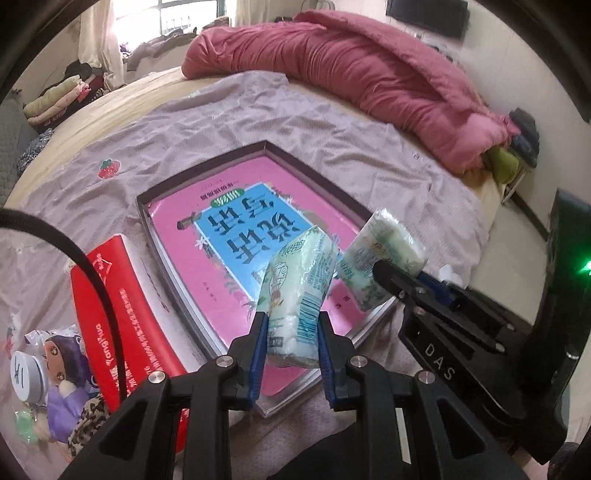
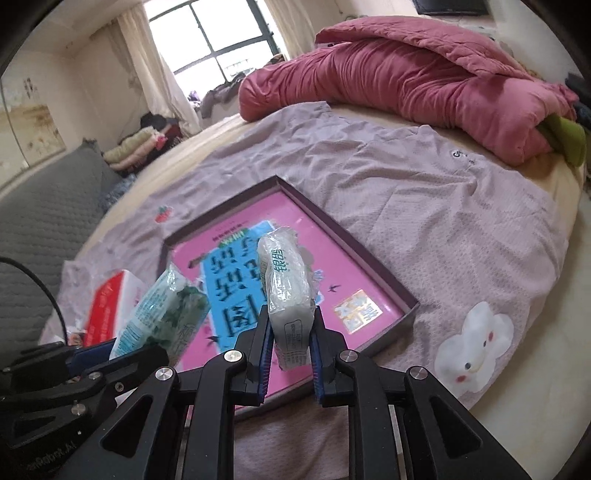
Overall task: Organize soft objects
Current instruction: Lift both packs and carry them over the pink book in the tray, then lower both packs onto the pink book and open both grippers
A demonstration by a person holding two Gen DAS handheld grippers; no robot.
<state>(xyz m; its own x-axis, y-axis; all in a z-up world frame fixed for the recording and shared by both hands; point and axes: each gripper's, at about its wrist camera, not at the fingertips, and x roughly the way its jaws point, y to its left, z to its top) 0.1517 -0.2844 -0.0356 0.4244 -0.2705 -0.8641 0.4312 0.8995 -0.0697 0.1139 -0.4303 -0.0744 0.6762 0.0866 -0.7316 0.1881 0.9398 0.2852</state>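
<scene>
Daylight is pouring through a large dark-framed window [image 2: 218, 33] at the far end of the room, with pale curtains [image 2: 140, 55] hanging beside it. A bed [image 2: 569, 192] is filling most of the space, its beige sheet showing along the right edge. A rumpled pink quilt [image 2: 424, 85] is lying along the bed's far side. A grey quilted sofa [image 2: 44, 206] is sitting against the cream wall [image 2: 33, 92] on the left, and folded clothes [image 2: 136, 144] are piling up beyond it. A dark screen [image 1: 428, 14] is hanging on the far wall.

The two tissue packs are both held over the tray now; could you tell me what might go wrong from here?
1. The left gripper pinches only the lower end of its tissue pack; the soft wrapper could slip.
2. The right gripper's tissue pack hangs close beside it, so they may bump.
3. Released high, either could bounce past the shallow tray rim.
</scene>
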